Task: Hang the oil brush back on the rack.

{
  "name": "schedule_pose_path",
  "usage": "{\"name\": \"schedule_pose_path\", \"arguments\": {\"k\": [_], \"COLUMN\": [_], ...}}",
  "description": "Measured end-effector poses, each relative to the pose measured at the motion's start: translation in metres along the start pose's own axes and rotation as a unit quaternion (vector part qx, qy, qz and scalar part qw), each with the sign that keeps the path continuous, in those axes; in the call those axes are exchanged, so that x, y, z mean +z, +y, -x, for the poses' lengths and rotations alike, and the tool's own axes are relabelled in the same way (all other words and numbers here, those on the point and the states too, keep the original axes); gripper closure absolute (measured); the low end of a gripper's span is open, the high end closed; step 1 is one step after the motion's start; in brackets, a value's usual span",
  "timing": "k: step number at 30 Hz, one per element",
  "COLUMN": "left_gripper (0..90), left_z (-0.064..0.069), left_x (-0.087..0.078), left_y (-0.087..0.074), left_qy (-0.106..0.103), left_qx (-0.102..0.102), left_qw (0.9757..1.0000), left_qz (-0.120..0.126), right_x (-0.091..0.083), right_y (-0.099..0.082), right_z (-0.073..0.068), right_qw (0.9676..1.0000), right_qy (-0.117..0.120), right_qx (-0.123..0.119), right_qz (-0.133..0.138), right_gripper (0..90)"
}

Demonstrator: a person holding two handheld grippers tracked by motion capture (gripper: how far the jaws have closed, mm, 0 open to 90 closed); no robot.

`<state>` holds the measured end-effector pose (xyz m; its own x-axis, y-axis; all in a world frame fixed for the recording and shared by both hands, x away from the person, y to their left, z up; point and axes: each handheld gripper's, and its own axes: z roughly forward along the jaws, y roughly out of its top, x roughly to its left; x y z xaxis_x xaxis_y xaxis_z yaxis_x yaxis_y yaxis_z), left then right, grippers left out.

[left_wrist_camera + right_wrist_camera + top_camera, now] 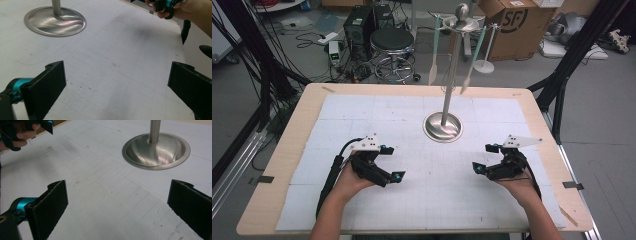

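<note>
The steel stand point(443, 126) sits upright on the white mat point(362, 115), toward the far middle of the tabletop point(287, 145), with pale spatulas point(433, 70) hanging from its top ring. Both grippers rest low on the mat nearer the person, well apart from the stand's round base. The left gripper point(393, 162) has its jaws wide apart with nothing between them; the right gripper point(484, 157) likewise, empty.
</note>
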<state>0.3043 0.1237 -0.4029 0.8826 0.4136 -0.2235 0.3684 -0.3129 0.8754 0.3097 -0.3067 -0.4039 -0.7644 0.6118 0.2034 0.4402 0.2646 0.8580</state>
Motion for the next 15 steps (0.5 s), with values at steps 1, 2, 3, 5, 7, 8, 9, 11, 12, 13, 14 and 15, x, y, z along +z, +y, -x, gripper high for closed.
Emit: {"name": "schedule_pose_path", "arguments": {"k": [1,2,3,5,7,8,9,11,12,13,14,15], "left_gripper": [2.2,2.2,2.2,2.2,2.2,2.2,2.2,2.2,2.2,2.2,2.2,2.2], "left_z": [0.0001,0.0002,0.0007,0.0008,0.0003,0.0003,0.0004,0.0005,0.0004,0.0005,0.0005,0.0004], "left_x": [0.0002,0.0004,0.0007,0.0005,0.0000,-0.0004,-0.0003,-0.0005,-0.0004,-0.0002,0.0001,0.0002], "left_y": [0.0000,0.0001,0.0000,0.0002,0.0003,0.0003,0.0003,0.0002,0.0001,-0.0001,-0.0003,-0.0004], "left_qy": [0.000,-0.002,-0.002,-0.001,-0.003,-0.001,-0.001,0.001,0.001,0.000,0.001,0.001], "left_qx": [0.001,0.003,0.001,0.001,0.003,0.003,0.001,0.000,0.000,-0.001,-0.001,-0.001], "left_qw": [1.0000,1.0000,1.0000,1.0000,1.0000,1.0000,1.0000,1.0000,1.0000,1.0000,1.0000,1.0000], "left_qz": [-0.001,0.000,0.000,0.001,0.001,0.001,0.003,0.003,0.002,0.001,0.001,0.000], "right_x": [0.0002,0.0004,0.0008,0.0017,0.0022,0.0024,0.0025,0.0028,0.0030,0.0032,0.0032,0.0034], "right_y": [-0.0010,-0.0018,-0.0025,-0.0033,-0.0035,-0.0034,-0.0033,-0.0033,-0.0034,-0.0036,-0.0037,-0.0038], "right_z": [0.0000,-0.0003,-0.0009,-0.0021,-0.0026,-0.0030,-0.0026,-0.0015,-0.0010,-0.0001,-0.0001,-0.0001], "right_qw": [1.0000,1.0000,1.0000,1.0000,1.0000,1.0000,1.0000,1.0000,1.0000,1.0000,1.0000,1.0000], "right_qy": [0.001,0.000,0.000,0.001,0.000,0.001,0.002,0.001,0.002,0.002,0.002,0.002], "right_qx": [0.002,0.003,0.004,0.003,-0.002,0.000,-0.001,0.000,0.003,0.003,0.005,0.006], "right_qz": [0.001,0.000,0.000,-0.001,-0.002,-0.002,-0.001,-0.001,-0.002,-0.002,-0.004,-0.004], "right_gripper": [2.2,2.2,2.2,2.2,2.3,2.3,2.3,2.2,2.2,2.3,2.2,2.2]}}
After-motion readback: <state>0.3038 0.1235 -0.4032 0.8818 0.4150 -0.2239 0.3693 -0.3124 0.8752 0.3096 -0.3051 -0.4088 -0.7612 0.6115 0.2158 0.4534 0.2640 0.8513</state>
